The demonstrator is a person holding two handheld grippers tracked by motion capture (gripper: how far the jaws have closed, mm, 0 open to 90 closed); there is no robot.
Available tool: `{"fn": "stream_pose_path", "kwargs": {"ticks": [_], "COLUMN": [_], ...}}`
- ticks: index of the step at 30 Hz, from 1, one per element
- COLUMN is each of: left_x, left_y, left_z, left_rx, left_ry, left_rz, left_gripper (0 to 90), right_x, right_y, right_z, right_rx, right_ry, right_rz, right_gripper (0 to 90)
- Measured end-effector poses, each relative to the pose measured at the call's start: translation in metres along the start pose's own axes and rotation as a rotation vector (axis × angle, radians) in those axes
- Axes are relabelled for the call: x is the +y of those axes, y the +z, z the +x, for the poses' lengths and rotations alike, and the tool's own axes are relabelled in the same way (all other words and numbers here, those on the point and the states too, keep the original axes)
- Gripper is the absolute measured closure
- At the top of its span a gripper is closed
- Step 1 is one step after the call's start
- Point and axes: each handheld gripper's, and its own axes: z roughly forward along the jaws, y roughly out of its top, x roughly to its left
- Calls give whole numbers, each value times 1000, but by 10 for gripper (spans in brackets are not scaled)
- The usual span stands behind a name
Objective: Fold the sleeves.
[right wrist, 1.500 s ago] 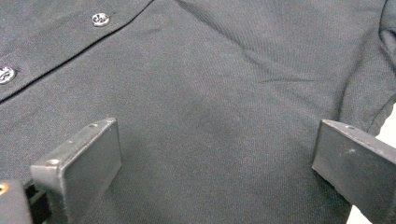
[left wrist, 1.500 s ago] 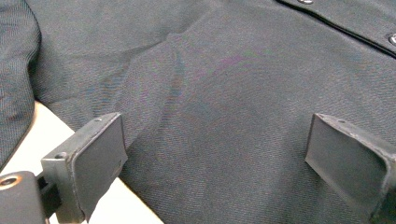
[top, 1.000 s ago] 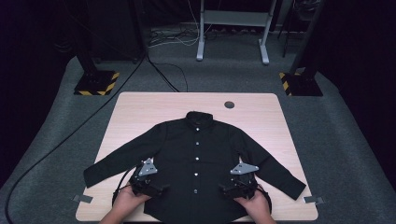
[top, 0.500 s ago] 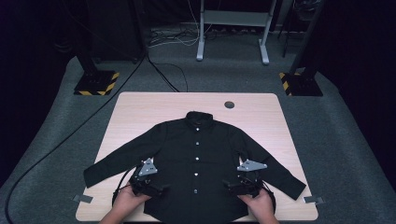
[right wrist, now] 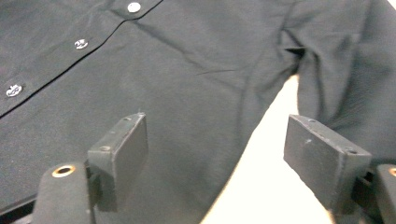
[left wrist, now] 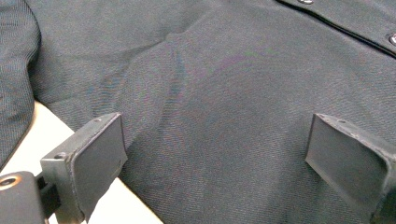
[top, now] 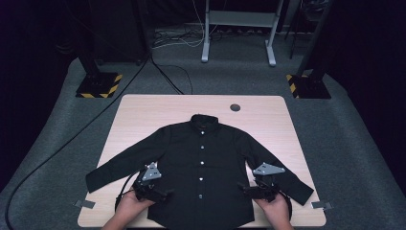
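Shirt (top: 203, 167) flat on table (top: 143, 115), buttons up. Left gripper (top: 165, 194) wide open over left hem; right gripper (top: 246, 189), jaws just been closing, empty, probably straddling right side seam. Pinch single edges evenly.

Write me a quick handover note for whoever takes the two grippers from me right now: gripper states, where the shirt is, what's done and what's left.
Left gripper: jaws wide apart over the lower front of the black long-sleeved button-up shirt, gripping nothing.
Right gripper: jaws have just been closing a little but stand open, one over the shirt's side edge, one over the bare light wooden table; nothing is pinched.
Shirt: lies flat, front up and buttoned, collar away from the person, sleeves spread diagonally outward.
Done: shirt spread out, both grippers placed near the hem.
Left: probably grasping the lower edge on each side and starting a fold; no fold made yet.
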Motion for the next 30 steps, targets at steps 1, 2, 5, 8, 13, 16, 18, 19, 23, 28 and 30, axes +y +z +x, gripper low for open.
{"fn": "stream_pose_path", "kwargs": {"ticks": [1, 2, 5, 8, 13, 16, 18, 19, 23, 28, 30], "left_x": [0, 0, 0, 0, 0, 0, 0, 0, 0, 0, 0], "left_y": [0, 0, 0, 0, 0, 0, 0, 0, 0, 0, 0], "left_z": [0, 0, 0, 0, 0, 0, 0, 0, 0, 0, 0], "left_rx": [0, 0, 0, 0, 0, 0, 0, 0, 1, 0, 1], "left_ry": [0, 0, 0, 0, 0, 0, 0, 0, 1, 1, 1], "left_rz": [1, 1, 1, 1, 1, 1, 1, 1, 2, 2, 2], "left_gripper": [49, 49, 49, 49, 49, 49, 49, 49, 49, 49, 49], "right_x": [0, 0, 1, 2, 1, 0, 0, -1, -3, -7, -9], "right_y": [-3, -5, -12, -17, -22, -23, -24, -25, -28, -35, -38], "right_z": [-2, -4, -9, -14, -20, -24, -26, -28, -36, -47, -52], "right_rx": [-5, -6, -20, -33, -51, -70, -81, -88, -109, -138, -144], "right_ry": [7, 14, 13, 14, 7, 6, 9, 11, 13, 32, 44], "right_rz": [-8, -13, -21, -22, -21, -18, -16, -14, -9, -4, -5], "right_gripper": [227, 233, 253, 294, 358, 374, 385, 392, 410, 437, 458]}}
